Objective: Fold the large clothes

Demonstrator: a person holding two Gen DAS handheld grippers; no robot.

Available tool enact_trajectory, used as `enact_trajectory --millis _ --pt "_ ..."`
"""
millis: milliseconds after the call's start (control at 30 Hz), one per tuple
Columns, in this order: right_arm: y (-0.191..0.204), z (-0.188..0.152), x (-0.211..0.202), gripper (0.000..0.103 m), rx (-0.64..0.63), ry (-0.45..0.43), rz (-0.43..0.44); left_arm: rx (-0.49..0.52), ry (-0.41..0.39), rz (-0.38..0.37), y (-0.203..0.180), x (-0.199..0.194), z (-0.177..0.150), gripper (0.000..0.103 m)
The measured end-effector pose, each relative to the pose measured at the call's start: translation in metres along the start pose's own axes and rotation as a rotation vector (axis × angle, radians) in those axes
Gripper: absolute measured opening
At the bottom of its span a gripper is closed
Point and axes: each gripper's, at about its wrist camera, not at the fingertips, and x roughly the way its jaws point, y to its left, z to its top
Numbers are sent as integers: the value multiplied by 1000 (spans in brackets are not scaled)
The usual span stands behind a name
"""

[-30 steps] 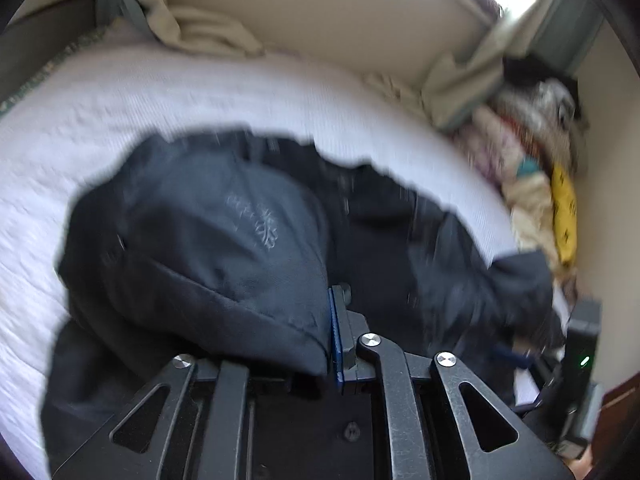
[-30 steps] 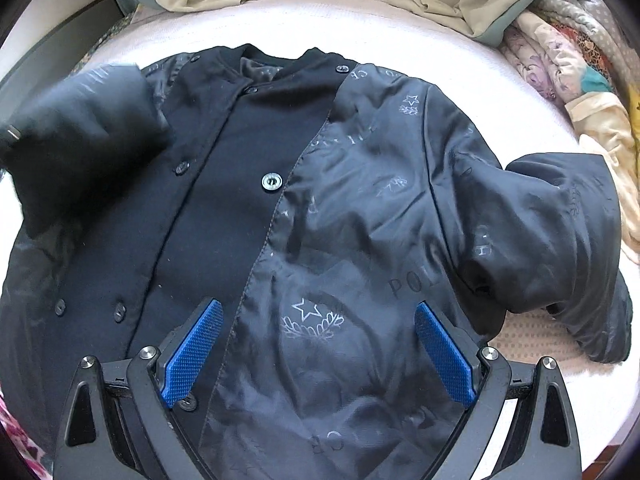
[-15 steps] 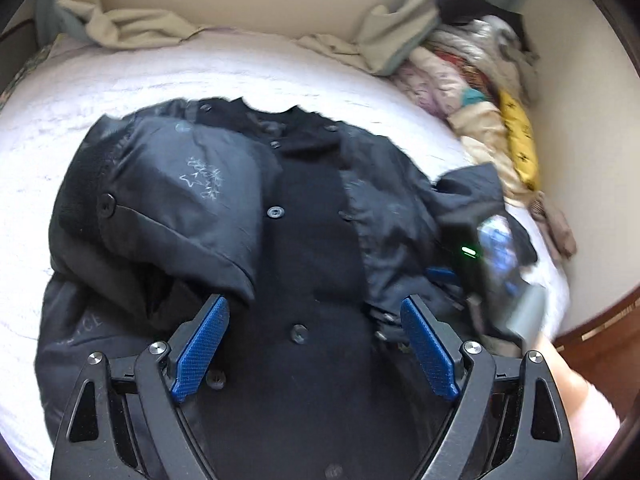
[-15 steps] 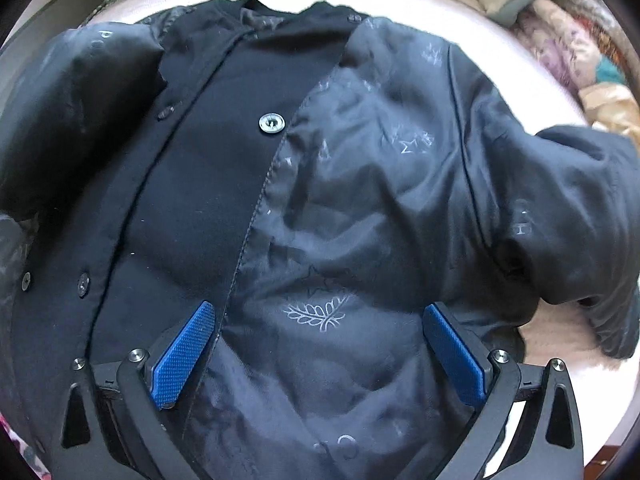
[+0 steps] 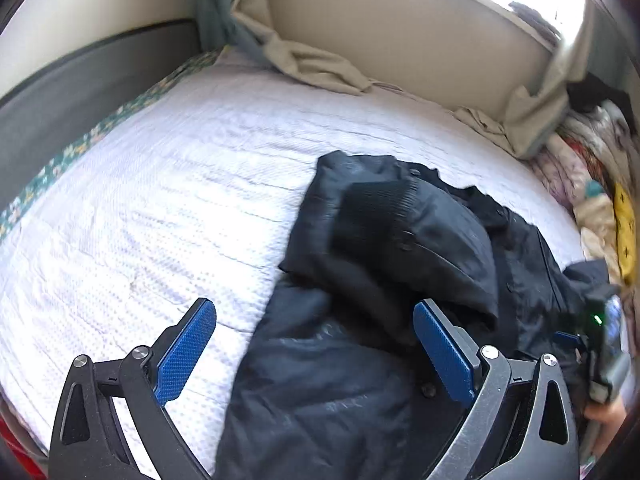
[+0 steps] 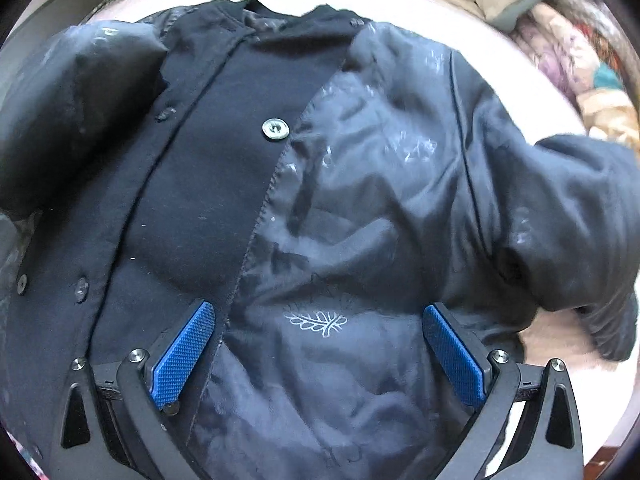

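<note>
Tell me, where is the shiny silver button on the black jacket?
In the right wrist view, the silver button sits on the jacket front, above the middle of the picture, just left of the shiny lining's stitched edge.

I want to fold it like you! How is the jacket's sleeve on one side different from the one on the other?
In the right wrist view, the dark jacket's left-side sleeve lies folded in over the front, beside the snap buttons. The right-side sleeve sticks out sideways, its end reaching the white bedspread. The folded one looks compact; the other bends and sprawls. Both are dark, shiny fabric.
</note>
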Motion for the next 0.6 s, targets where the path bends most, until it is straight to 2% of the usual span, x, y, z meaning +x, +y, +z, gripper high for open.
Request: enact_trajectory --millis 67,133,300,400,467,533,600 --pt "15 3 -19 86 -68 -77 -54 -28 -8 15 9 1 6 101" --pt "32 6 -44 83 -116 -172 -88 -47 -15 31 16 0 10 101" --pt "86 38 -90 76 -188 -301 9 -116 -40 56 35 -7 17 101" --pt "130 66 -102 76 -265 -344 22 -143 -40 62 42 -7 17 101" --pt "158 75 -97 76 -323 -342 17 -161 -31 52 46 -5 19 101" --pt "183 84 -82 76 -399 -309 -12 -175 -19 41 50 -3 18 101" --pt "205 87 -59 76 -483 -271 -87 -188 -12 28 53 -2 18 101"
